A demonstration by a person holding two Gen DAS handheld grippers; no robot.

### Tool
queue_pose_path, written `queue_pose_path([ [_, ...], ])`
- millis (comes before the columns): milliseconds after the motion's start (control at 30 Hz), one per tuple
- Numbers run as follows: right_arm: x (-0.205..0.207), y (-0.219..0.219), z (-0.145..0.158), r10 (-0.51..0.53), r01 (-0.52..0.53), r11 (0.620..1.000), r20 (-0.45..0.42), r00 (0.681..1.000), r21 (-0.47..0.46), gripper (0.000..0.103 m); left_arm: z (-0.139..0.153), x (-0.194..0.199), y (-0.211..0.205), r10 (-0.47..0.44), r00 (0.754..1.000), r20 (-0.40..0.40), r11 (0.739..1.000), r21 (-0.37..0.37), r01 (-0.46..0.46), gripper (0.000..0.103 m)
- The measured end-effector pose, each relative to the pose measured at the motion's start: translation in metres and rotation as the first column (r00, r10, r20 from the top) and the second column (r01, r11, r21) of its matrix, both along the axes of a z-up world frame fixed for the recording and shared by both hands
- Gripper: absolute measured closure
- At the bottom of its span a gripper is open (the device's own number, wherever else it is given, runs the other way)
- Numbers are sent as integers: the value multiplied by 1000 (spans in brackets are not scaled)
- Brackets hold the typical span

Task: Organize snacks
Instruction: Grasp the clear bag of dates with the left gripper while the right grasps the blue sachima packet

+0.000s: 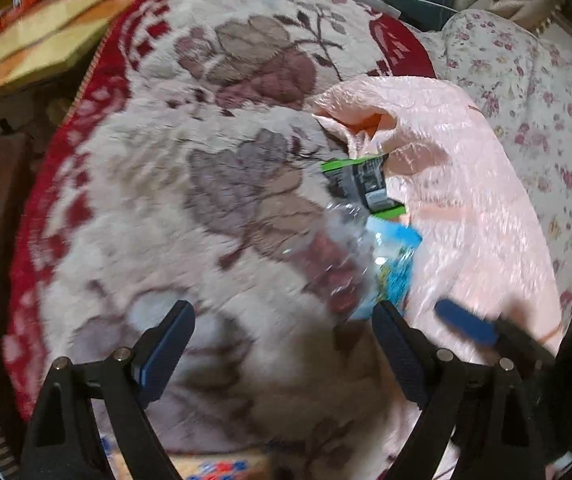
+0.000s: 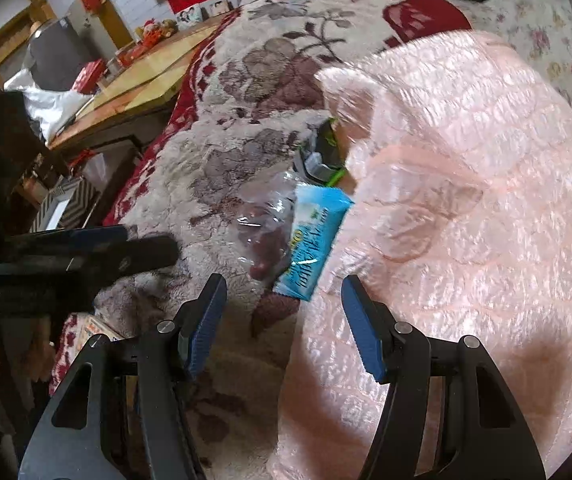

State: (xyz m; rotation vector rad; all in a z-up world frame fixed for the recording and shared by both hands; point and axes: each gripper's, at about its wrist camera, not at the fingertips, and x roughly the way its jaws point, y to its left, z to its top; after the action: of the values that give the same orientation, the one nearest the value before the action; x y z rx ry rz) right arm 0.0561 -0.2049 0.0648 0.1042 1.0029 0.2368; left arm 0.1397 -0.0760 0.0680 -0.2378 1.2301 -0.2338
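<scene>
Here, clear bag (image 2: 264,220) (reddish snacks inside), blue packet (image 2: 316,236) beside — pink quilt (image 2: 466,200).

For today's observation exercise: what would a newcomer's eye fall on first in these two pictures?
The shiny pink bag fills the right side, lying on the floral blanket. At its left edge sit three snacks: a blue packet, a clear packet and a green-and-black one. Both tools hover open nearby.

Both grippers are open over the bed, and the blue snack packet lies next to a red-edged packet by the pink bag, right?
Not quite: the packet beyond the blue snack packet is green-edged, not red, as the right wrist view shows. Both the left gripper and right gripper are open, beside the pink bag.
</scene>
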Motion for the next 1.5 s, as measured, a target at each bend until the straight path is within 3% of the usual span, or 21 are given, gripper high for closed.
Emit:
queue_pose_path([
  [200,1,-12,-5,-35,36,999,-31,999,22,43,-19,23,-20,7,999,-49,999,-47,-9,11],
  [433,3,-13,-9,-40,41,999,-43,998,29,43,-42,41,-43,-5,998,-65,999,52,9,14],
  [467,3,-14,-9,-40,41,999,-42,998,29,43,-43,41,-44,-6,999,-51,998,60,9,16],
  [533,3,-13,-9,-34,35,999,-36,999,34,43,-40,41,-46,-33,999,-24,998,58,34,46],
  [600,2,-11,-7,-21,22,999,-24,999,41,43,-39,40,-45,-54,998,-27,998,12,55,56],
  [733,2,-2,-1,19,-20,998,19,1000,54,43,-29,27,-32,-75,997,1,997,4,75,78],
  [1033,26,28,-17,57,-52,995,54,997,-90,43,-23,5,30,5,1000,5,1000,-1,-5,91],
  [1200,38,38,-35,107,-107,990,0,994,-91,43,-31,8,45,38,999,-24,999,-19,-38,91],
  [1367,44,40,-48,116,-119,986,-27,993,-114,43,-33,16,44,63,997,-44,994,-90,-66,89],
  [1467,45,35,-50,100,-102,991,-29,995,-83,43,-29,16,39,62,997,-46,993,-101,-67,72],
  [1500,45,35,-50,100,-102,991,-29,995,-82,43,-27,16,38,57,997,-45,992,-111,-62,57],
])
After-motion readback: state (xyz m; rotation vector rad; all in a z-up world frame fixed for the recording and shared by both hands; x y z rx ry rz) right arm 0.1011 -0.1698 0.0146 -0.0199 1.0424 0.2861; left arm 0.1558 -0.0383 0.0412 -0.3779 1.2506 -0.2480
